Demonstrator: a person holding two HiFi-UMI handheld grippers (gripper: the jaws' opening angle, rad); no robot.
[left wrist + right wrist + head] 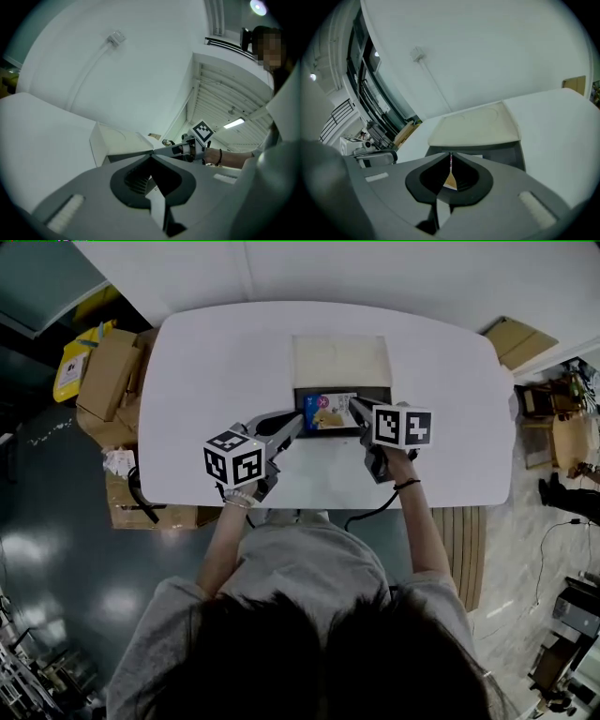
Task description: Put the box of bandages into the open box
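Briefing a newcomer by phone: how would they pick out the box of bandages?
On the white table sits an open box, dark inside, with its cream lid flipped back. The box of bandages lies inside it, the only colourfully printed thing there.

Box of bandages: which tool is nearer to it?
Right. The right tool is closed on the right edge of the box of bandages; the left tool sits shut beside its left edge.

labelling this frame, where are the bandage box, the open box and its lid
bandage box (327,412), head view, its printed top face
open box (377,394), head view, its dark rim
lid (340,360), head view, its cream middle
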